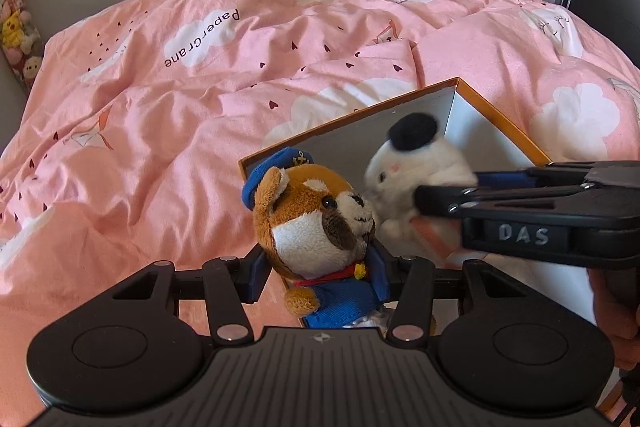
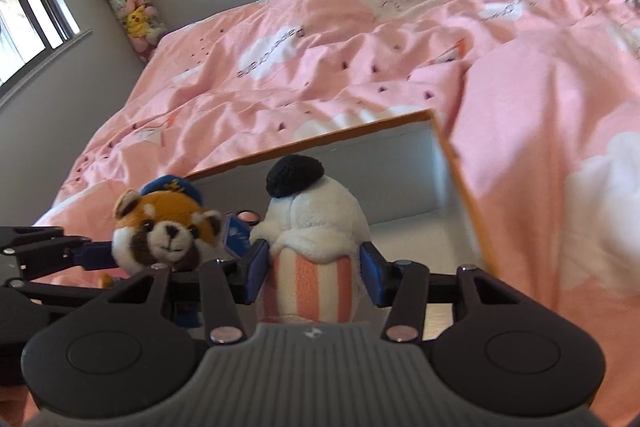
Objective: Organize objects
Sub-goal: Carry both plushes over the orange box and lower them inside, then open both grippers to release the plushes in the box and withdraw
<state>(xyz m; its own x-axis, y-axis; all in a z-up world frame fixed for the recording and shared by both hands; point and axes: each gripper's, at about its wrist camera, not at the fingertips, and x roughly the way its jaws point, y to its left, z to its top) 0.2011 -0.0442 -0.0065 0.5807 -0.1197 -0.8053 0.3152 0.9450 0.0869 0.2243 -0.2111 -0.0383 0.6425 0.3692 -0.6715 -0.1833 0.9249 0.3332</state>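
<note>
Your left tool (image 1: 320, 277) is clenched on the panda (image 1: 316, 227), hanging at the box's (image 1: 504, 115) left rim, not yet clear inside. Your right tool (image 2: 314, 273) grips the hamster (image 2: 316, 227), upright and already over the box's floor. Both toys touch, so the box lies directly below and ahead.

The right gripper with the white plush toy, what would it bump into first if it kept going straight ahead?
Probably the grey inside wall of the orange-edged box. The right gripper, holding the white plush toy with a black beret, points down into it, though depth is hard to judge.
</note>
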